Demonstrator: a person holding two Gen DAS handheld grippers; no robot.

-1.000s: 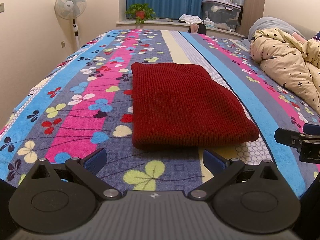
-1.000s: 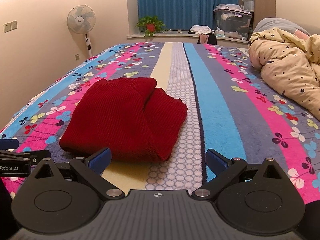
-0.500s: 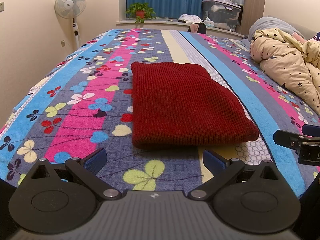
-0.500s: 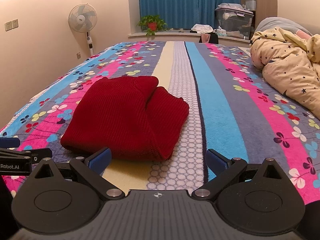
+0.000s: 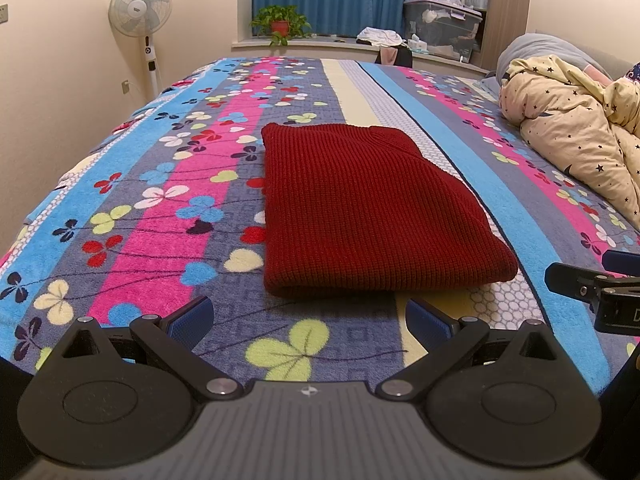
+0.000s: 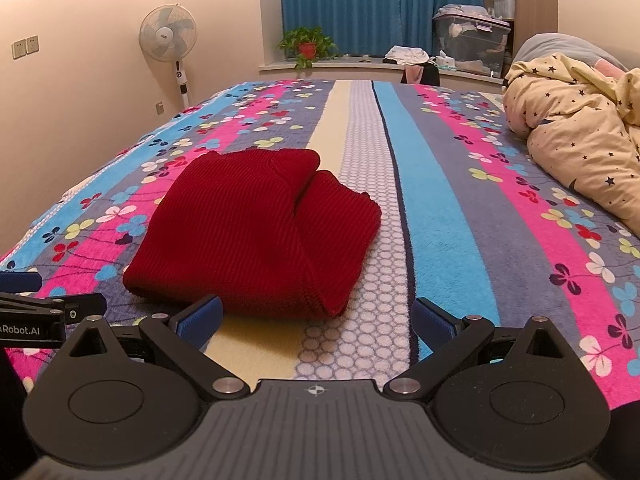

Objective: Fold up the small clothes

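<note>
A folded red sweater (image 5: 372, 208) lay flat on a bed's striped, flower-patterned blanket (image 5: 168, 216), just ahead of both tools. The left tool (image 5: 307, 316) hovered low over the blanket with its blue-padded fingers (image 5: 192, 316) spread wide and empty, short of the sweater's near fold. The right tool (image 6: 316, 318) was likewise spread apart, holding nothing, near the sweater's right corner. A star-printed quilt (image 6: 576, 140) was bunched at the right edge of the bed; what looked like a pillow showed behind it. A standing fan (image 6: 170, 40) stood by the wall.
</note>
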